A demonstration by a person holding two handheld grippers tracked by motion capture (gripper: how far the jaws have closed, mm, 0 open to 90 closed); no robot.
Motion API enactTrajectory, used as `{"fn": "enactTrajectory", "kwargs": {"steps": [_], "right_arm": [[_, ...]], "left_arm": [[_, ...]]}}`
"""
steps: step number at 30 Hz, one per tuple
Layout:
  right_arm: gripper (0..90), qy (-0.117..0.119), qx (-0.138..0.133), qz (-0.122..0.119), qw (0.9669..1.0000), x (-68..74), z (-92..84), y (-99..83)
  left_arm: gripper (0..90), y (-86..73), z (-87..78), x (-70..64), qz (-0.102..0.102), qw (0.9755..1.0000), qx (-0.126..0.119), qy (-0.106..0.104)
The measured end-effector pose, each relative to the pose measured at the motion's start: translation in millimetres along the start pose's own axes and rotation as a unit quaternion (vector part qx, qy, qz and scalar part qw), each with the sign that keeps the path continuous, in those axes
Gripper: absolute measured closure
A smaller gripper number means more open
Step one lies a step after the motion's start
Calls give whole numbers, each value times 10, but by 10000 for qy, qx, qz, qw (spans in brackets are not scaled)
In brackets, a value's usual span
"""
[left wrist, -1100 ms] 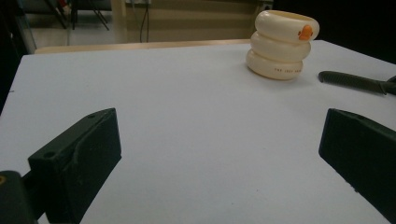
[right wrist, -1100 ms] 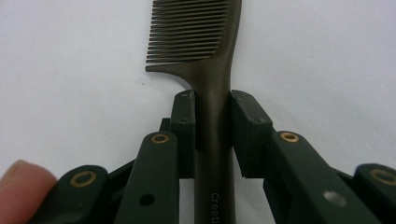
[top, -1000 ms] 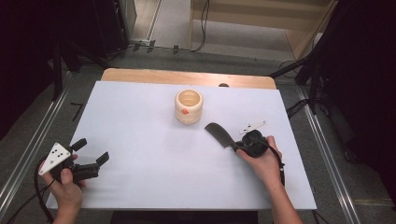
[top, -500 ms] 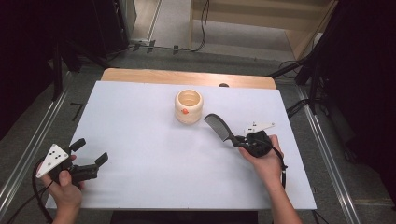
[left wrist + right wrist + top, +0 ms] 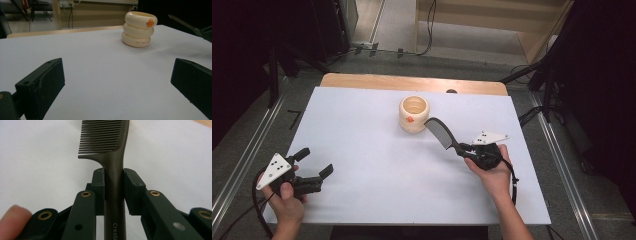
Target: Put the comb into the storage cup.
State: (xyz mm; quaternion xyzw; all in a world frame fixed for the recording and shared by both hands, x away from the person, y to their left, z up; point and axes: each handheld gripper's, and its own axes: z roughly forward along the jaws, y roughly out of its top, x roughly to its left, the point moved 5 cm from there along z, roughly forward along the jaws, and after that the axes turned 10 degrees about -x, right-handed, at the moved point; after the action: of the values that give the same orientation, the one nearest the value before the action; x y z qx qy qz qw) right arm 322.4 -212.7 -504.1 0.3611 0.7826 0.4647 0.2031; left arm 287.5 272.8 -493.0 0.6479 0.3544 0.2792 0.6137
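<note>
Jaws of right gripper (image 5: 114,188) clamping comb (image 5: 110,142), beside cup (image 5: 414,114)

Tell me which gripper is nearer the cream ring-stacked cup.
Right. The right gripper, clamped on the comb, sits just right of the cream cup; the left gripper, jaws open, is far off at the table's near left corner.

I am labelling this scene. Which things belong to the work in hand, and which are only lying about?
In use: comb, held by right gripper; cup, close to the comb's tip.
Idle: left gripper, open and holding nothing; table.
</note>
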Motion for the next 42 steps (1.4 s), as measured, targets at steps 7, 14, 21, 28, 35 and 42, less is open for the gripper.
{"fn": "enactTrajectory", "kwargs": {"steps": [7,14,21,28,35,42], "right_arm": [[703,99,-206,-33,9997,57,2,36],[702,139,-391,-102,9991,100,0,62],[703,200,-538,-223,9981,140,-1,86],[703,307,-724,-164,9968,201,-21,113],[703,346,-830,-248,9956,242,-18,129],[703,356,-1030,-265,9937,267,-40,156]], "left_arm": [[0,50,65,-123,78,9999,-14,-114],[0,136,152,-237,43,9997,-77,-238],[0,215,233,-349,142,9993,-65,-342],[0,308,364,-501,125,9984,-134,-537],[0,363,501,-629,179,9972,-104,-722],[0,405,635,-747,127,9959,-126,-891]]}}
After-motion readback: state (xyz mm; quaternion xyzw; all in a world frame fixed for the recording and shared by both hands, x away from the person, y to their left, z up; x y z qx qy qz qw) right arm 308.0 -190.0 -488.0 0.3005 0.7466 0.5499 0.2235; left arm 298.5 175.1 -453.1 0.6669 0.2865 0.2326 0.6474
